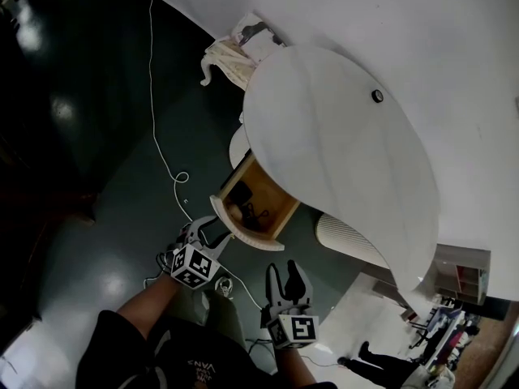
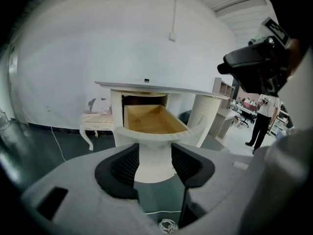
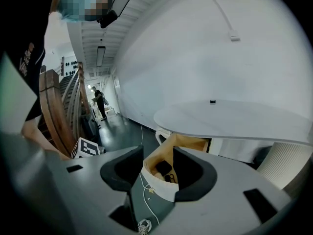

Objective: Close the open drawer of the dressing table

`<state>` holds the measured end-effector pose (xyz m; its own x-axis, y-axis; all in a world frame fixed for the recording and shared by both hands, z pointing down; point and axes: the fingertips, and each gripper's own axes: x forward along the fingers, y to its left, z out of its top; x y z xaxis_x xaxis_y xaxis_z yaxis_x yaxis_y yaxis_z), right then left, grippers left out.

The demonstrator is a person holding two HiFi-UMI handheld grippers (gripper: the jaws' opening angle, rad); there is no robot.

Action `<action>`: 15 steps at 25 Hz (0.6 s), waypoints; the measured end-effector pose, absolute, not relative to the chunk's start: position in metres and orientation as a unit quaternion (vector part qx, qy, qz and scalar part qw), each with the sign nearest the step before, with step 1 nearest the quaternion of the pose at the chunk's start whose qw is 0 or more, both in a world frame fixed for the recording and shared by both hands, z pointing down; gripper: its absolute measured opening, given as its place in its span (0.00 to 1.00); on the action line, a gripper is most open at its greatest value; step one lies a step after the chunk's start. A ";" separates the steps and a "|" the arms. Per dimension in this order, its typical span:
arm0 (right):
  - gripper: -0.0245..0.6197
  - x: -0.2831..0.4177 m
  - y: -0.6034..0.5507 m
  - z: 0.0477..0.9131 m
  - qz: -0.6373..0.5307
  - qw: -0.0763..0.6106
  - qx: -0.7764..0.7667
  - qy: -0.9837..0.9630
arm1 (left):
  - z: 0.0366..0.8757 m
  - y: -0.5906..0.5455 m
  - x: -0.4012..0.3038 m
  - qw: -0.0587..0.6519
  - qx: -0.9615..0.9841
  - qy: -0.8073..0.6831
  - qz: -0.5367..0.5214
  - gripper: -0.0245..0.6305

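Two grippers are seen spread wide, nothing pinched. The left gripper [image 1: 203,229] is held close before the open drawer [image 1: 247,235], pulled out from under the dressing table [image 1: 340,144], and the right gripper [image 1: 285,272] just beside it

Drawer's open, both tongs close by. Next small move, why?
Probably ease the left tongs forward onto the drawer front and push toward the dressing table: the curved front sits just ahead, framed by its open jaws, and the drawer stands pulled well out.
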<state>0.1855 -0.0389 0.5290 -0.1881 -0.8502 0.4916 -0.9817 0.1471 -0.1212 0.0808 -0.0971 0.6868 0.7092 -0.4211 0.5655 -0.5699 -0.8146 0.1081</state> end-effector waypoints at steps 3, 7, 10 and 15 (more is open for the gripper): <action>0.34 0.182 -0.041 0.534 0.220 0.157 0.616 -0.740 | 0.688 -0.100 0.084 0.136 0.917 -0.264 0.266 0.35; 0.34 0.175 -0.043 0.533 0.219 0.152 0.615 -0.742 | 0.688 -0.100 0.084 0.135 0.919 -0.256 0.266 0.35; 0.34 0.173 -0.047 0.532 0.217 0.149 0.616 -0.742 | 0.688 -0.102 0.086 0.138 0.919 -0.254 0.269 0.35; 0.33 0.169 -0.052 0.531 0.217 0.146 0.618 -0.742 | 0.688 -0.108 0.090 0.143 0.916 -0.260 0.271 0.35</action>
